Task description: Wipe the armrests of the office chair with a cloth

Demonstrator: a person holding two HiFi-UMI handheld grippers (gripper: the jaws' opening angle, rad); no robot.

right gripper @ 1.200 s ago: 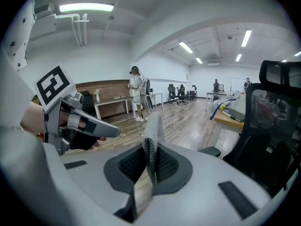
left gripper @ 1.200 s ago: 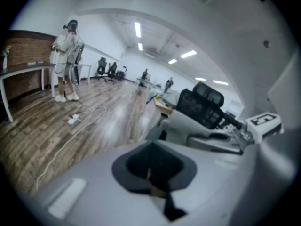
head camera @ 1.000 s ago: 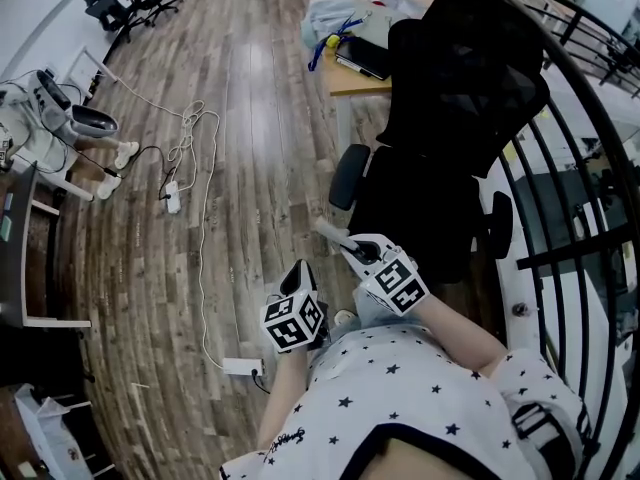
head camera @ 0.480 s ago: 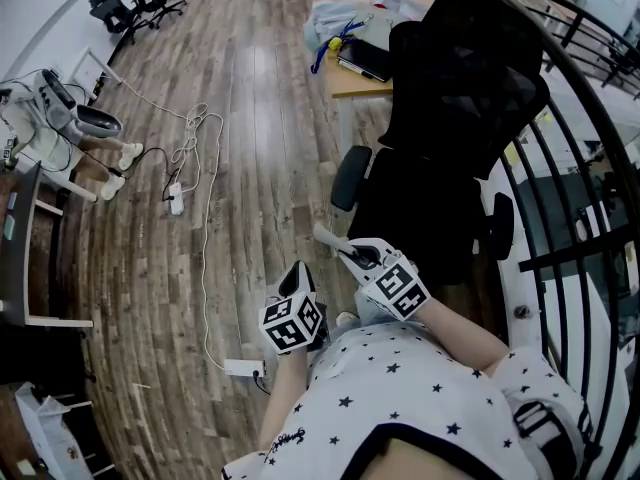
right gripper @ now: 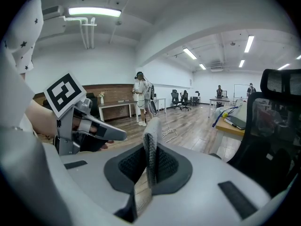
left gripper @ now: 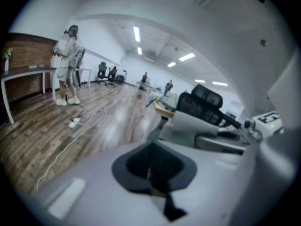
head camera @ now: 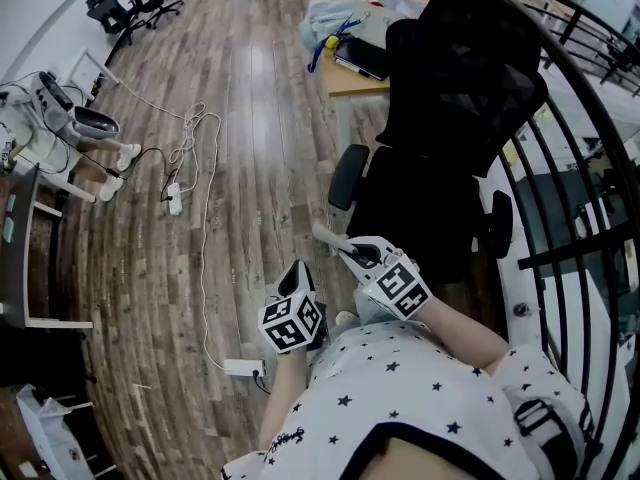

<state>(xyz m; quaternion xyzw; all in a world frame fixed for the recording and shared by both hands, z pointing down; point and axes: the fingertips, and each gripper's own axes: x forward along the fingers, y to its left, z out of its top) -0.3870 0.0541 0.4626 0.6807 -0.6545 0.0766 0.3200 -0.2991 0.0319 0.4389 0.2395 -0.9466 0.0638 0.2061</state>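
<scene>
Floor: brown wood planks with a soft sheen.
Chair: black mesh back, matt.
Armrest: smooth dark plastic with a slight shine.
Worktop: pale, smooth wood.
Railing: smooth black metal bars.
Shirt: white cloth printed with dark stars.
Right claw: grey faces, ribbed and rough; the housing round it is smooth matt grey plastic.

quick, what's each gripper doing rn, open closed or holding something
left gripper: closed, nothing seen in it
right gripper: closed, nothing seen in it
</scene>
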